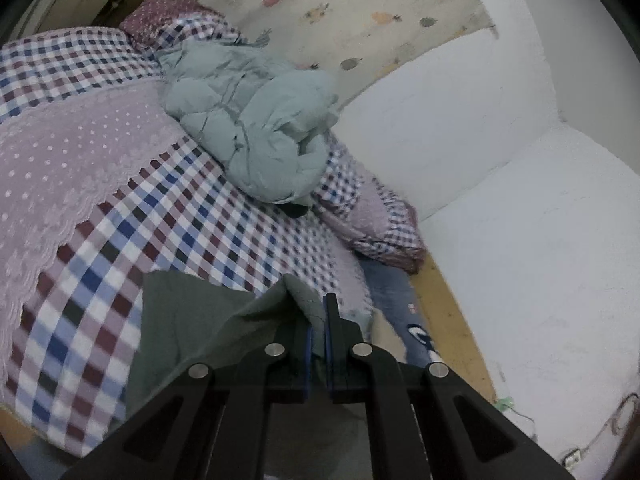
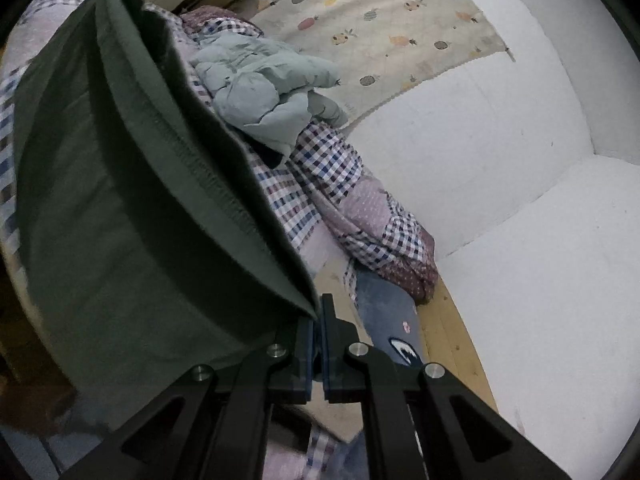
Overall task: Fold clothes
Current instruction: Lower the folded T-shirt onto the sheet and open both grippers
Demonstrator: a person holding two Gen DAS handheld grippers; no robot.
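The dark green garment (image 2: 120, 208) is hanging between the two tongs over the near part of the bed, its stitched hem running diagonally across the right wrist view. The right tongs (image 2: 317, 320) are clamping shut on a corner of that hem, the cloth draping away to the left. The left tongs (image 1: 318, 316) are pinching closed on another fold of the same green cloth, which is bunching up just ahead of the blue pads and spreading over the checked bedspread (image 1: 168, 216). Farther up the bed, toward its wall-side edge, a pale blue puffer jacket (image 1: 256, 120) is lying crumpled in a heap. A rolled checked quilt (image 1: 380, 224) is lying along the bed's edge beside the white wall (image 1: 500, 120), and a fruit-patterned cloth (image 2: 392, 24) is hanging behind
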